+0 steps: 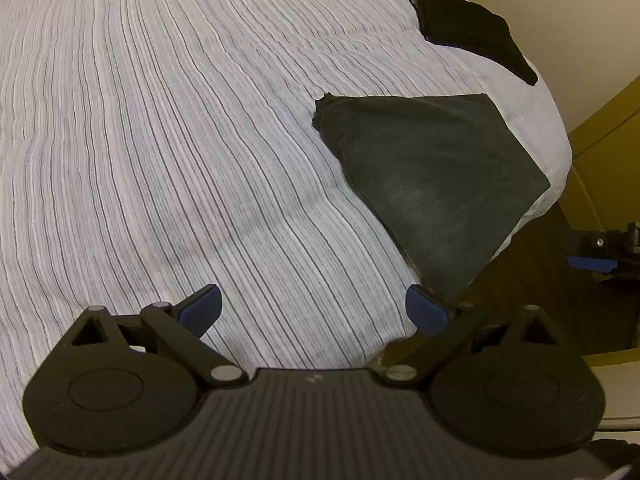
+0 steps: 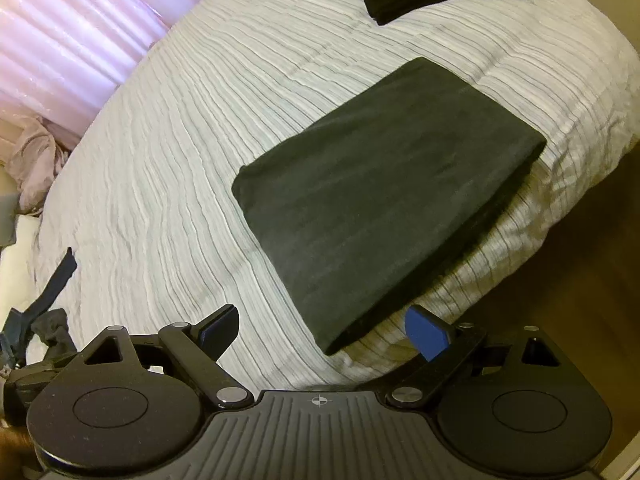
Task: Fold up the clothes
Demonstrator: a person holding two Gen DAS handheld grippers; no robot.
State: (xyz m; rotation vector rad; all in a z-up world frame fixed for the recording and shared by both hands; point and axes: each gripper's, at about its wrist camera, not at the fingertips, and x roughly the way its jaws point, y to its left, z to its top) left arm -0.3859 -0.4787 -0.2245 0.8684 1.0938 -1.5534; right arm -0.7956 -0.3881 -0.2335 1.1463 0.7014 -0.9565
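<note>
Folding of the dark garment (image 2: 384,200) appears finished: it is laid as a flat rectangle near the bed (image 1: 160,140) edge, with a second folded garment (image 1: 476,32) further back. Both the left gripper (image 1: 312,312) and the right gripper (image 2: 324,332) are held above the bed, fingers spread wide and empty. Another garment would probably have to be fetched next. Curtains (image 2: 68,40) and crumpled cloth (image 2: 36,160) are shown only in the right view; the floor (image 1: 520,300) beside the bed is shown more plainly in the left.
</note>
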